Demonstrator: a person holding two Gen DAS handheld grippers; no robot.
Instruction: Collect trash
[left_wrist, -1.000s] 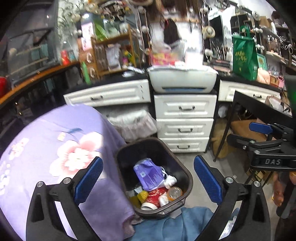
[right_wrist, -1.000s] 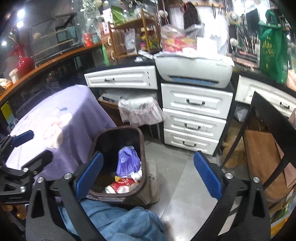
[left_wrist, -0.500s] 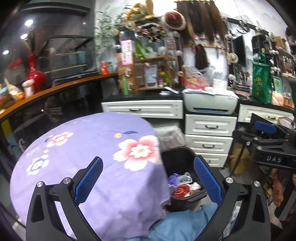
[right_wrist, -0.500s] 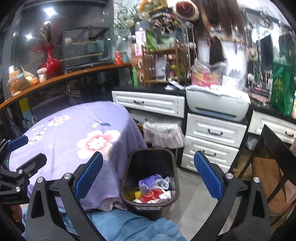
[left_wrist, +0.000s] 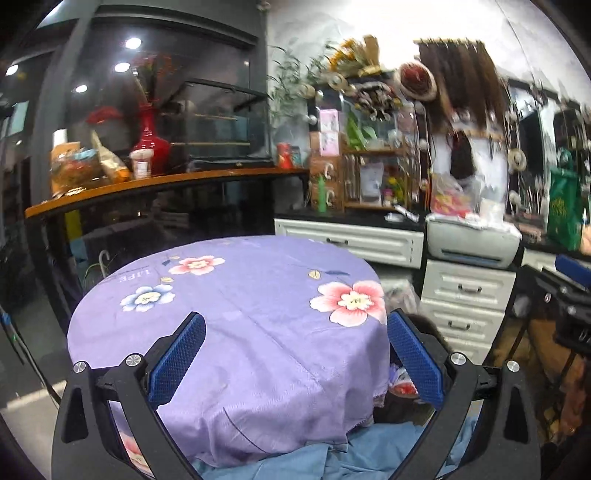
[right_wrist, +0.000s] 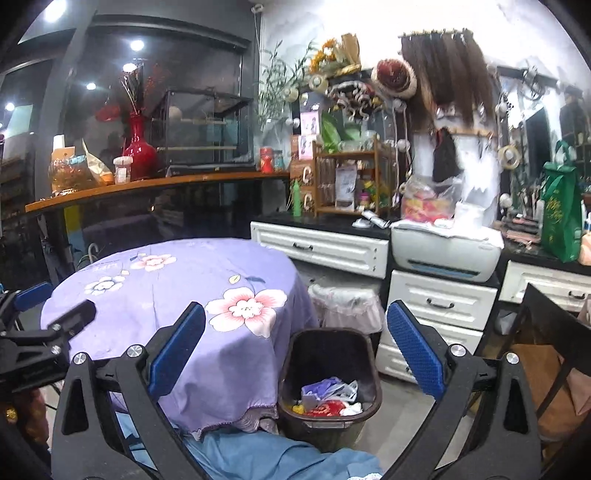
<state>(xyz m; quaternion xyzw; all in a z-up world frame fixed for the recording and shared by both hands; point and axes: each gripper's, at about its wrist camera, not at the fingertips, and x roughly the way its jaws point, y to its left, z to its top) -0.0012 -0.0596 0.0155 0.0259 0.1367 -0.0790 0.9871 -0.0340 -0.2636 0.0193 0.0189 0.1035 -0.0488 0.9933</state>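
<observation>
A dark trash bin (right_wrist: 328, 410) stands on the floor to the right of a round table with a purple flowered cloth (right_wrist: 177, 284). The bin holds a purple wrapper (right_wrist: 320, 387), red packaging and white scraps. In the left wrist view the bin (left_wrist: 424, 325) is mostly hidden behind the table's edge (left_wrist: 266, 295). My left gripper (left_wrist: 295, 360) is open and empty, held above the near part of the table. My right gripper (right_wrist: 295, 350) is open and empty, above the bin and the table's right edge. The left gripper also shows in the right wrist view (right_wrist: 40, 325).
White drawers (right_wrist: 439, 306) with a printer (right_wrist: 443, 251) on top stand behind the bin. A lined bin (right_wrist: 345, 302) sits under the counter. A dark chair (right_wrist: 546, 354) is at the right. An orange shelf (right_wrist: 147, 184) carries a red vase (right_wrist: 138, 147).
Both grippers have risen and tilted up from over the bin. The view now takes in the whole tabletop and back wall. Both stay open and empty.
</observation>
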